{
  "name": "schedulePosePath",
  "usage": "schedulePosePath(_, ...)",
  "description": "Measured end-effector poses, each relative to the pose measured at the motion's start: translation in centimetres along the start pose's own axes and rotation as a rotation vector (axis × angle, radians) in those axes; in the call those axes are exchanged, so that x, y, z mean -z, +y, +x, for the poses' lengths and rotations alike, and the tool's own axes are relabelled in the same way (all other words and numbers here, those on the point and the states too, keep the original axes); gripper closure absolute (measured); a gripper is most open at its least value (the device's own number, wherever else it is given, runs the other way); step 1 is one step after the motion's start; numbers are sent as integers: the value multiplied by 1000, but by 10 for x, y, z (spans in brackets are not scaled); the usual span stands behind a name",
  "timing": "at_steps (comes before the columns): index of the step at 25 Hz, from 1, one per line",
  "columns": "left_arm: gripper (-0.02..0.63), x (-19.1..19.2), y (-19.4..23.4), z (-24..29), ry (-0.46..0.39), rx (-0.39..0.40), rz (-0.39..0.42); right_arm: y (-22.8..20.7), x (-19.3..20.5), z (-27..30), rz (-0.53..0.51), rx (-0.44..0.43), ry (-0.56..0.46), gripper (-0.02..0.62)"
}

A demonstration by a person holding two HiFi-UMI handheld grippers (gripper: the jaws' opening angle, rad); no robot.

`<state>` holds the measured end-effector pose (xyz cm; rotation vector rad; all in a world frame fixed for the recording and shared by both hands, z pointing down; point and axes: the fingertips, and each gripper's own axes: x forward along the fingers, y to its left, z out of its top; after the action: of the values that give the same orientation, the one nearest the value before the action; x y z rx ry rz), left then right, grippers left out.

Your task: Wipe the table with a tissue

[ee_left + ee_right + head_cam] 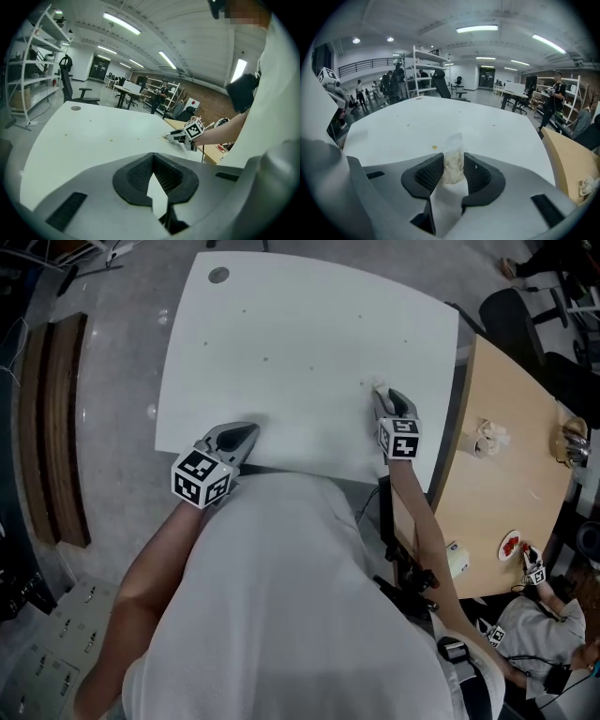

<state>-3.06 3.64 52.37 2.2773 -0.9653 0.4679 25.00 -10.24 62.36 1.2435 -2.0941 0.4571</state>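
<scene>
The white table point(300, 334) carries a few small crumbs, one of them a yellow speck point(434, 147) just ahead of my right jaws. My right gripper point(379, 393) is near the table's right edge, shut on a crumpled white tissue point(453, 161) whose tip touches the tabletop. The left gripper view also shows the right gripper point(180, 137) with the tissue point(166, 137) at its tip. My left gripper point(246, 435) rests at the near left edge of the table. Its jaws point(153, 157) are shut with nothing between them.
A wooden table point(506, 493) adjoins on the right, holding a crumpled tissue point(489, 437) and a small plate with something red point(511, 545). Another person point(539, 624) sits at its near end. A wooden bench point(56, 427) lies on the floor to the left. A round grommet point(218, 275) marks the far left corner.
</scene>
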Motion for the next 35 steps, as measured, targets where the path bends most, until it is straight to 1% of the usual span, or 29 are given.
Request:
schedulePosePath(4,601,8,7,-11,-3,-24,-28,3,0,4,-11,16,20,463)
schedulePosePath(9,600,7,12,-11,-14,-31,-40,6,-5,11,-19,36,16,463)
schedulePosePath(12,601,5,15,-11,-18,-34,-43,14,-12,18,-50,17,17,465)
schedulePosePath(16,601,4,20,-13,-18,-42,-48,35,-22,27,-117,-23,16,469)
schedulePosePath(19,600,5,21,-14,-17,-42,-50,47,-25,28,-139,-42,2,471)
schedulePosePath(23,601,5,22,-13,-16,-42,-51,75,-25,27,-177,-123,-13,471)
schedulePosePath(25,601,4,23,-11,-16,-39,-48,91,-25,26,-180,-173,-16,471)
schedulePosePath(27,601,2,22,-9,-15,-34,-43,111,-24,24,-184,-254,-11,471)
schedulePosePath(29,600,-2,21,-5,-15,-25,-36,131,-23,20,-215,-342,-14,470)
schedulePosePath(30,601,-5,19,-3,-15,-19,-30,137,-26,16,-212,-368,-31,469)
schedulePosePath(31,601,-7,18,0,-16,-13,-25,139,-30,12,-181,-377,-55,469)
schedulePosePath(32,601,-10,16,1,-15,-8,-19,137,-35,8,-128,-373,-81,469)
schedulePosePath(35,600,-13,13,6,-9,3,-7,104,-40,-1,33,-306,-138,469)
